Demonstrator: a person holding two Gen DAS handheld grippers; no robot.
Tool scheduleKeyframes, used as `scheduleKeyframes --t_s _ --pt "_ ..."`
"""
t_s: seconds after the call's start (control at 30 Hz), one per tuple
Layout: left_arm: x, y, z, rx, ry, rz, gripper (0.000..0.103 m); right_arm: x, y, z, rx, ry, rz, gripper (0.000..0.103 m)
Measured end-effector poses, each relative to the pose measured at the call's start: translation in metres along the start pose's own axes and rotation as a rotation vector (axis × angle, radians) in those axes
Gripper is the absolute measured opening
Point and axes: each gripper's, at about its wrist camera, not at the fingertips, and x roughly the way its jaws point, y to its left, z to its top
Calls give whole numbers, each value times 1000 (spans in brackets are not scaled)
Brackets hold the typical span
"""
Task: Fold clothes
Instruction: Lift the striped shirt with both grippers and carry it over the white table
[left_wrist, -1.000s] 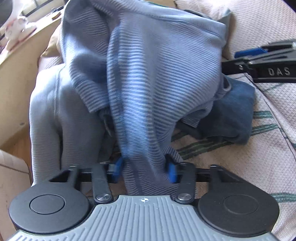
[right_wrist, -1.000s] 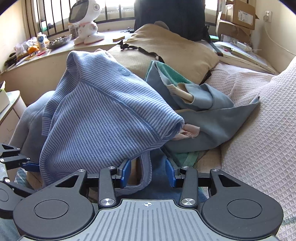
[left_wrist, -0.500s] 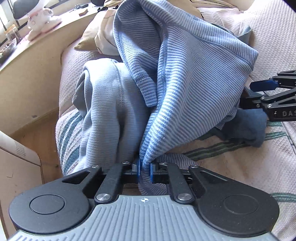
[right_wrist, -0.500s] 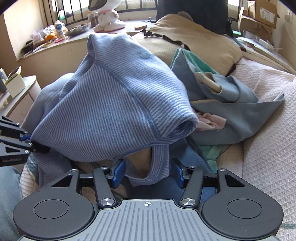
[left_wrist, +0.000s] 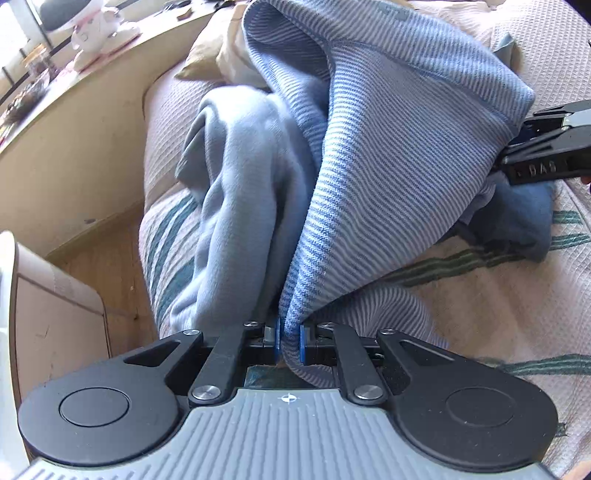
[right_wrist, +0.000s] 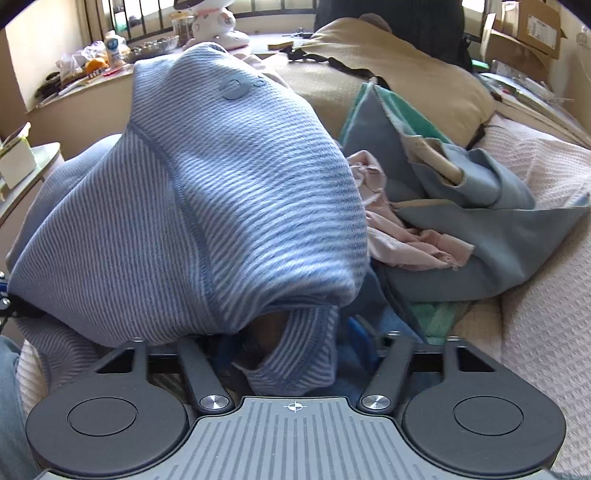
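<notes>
- The left gripper (left_wrist: 289, 341) is clamped on a thin fold of the striped top (left_wrist: 388, 177), near its lower edge; so little cloth is caught that a pull could slip it free.
- The right gripper (right_wrist: 295, 343) is closing with a loose hem loop of the top between its blue pads, which do not yet press it; the hem could slide out, or the pads could also catch the dark blue cloth (right_wrist: 373, 306) below.
- The top hangs bunched between the two grippers, draped over a pale blue sweatshirt (left_wrist: 236, 192) on the left; lifting it may drag that garment along.
- A grey-blue and teal garment (right_wrist: 480, 236) and a pink piece (right_wrist: 399, 236) lie just right of the top, and could tangle in.
- The surface is a bed or sofa with a cream waffle cover (left_wrist: 487, 317) striped green, soft and uneven, poor for flat folds.
- Far off: a tan cushion (right_wrist: 399, 81), a curved wooden ledge (left_wrist: 74, 122) with a white toy robot (left_wrist: 99, 37) and clutter, barred windows, cardboard boxes far right.
</notes>
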Motion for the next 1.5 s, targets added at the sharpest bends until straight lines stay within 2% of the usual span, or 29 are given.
scheduleKeyframes --t_s 0.03,0.1,0.2,0.3,0.47,0.67,0.83,0.97,1.1,1.33,1.5 --pt "1 2 -3 -7 6 1 8 0 2 1 -6 3 -3 41" --pt "4 3 -7 -8 17 7 8 -3 7 2 -34 1 -9 23" --pt "1 7 -15 -6 24 12 8 -18 17 4 -72 -29 -12 15" --pt "-4 15 -24 -20 32 21 8 -38 30 9 -98 -73 17 15" --pt "-16 30 -44 -41 39 61 8 -69 66 25 -170 -154 113 14" --pt "-36 61 -73 -95 44 132 8 -87 124 41 -287 -207 286 14" --pt "-54 83 -105 -151 66 172 8 -84 176 49 -383 -198 428 14" --pt "-69 99 -143 -238 91 148 8 -82 216 52 -447 -176 525 14" --pt "-84 115 -170 -309 82 159 8 -86 252 53 -492 -156 615 14" --pt "-119 140 -210 -382 102 226 8 -102 307 55 -577 -172 720 14" --pt "-135 162 -246 -443 132 275 8 -106 351 51 -624 -142 809 12"
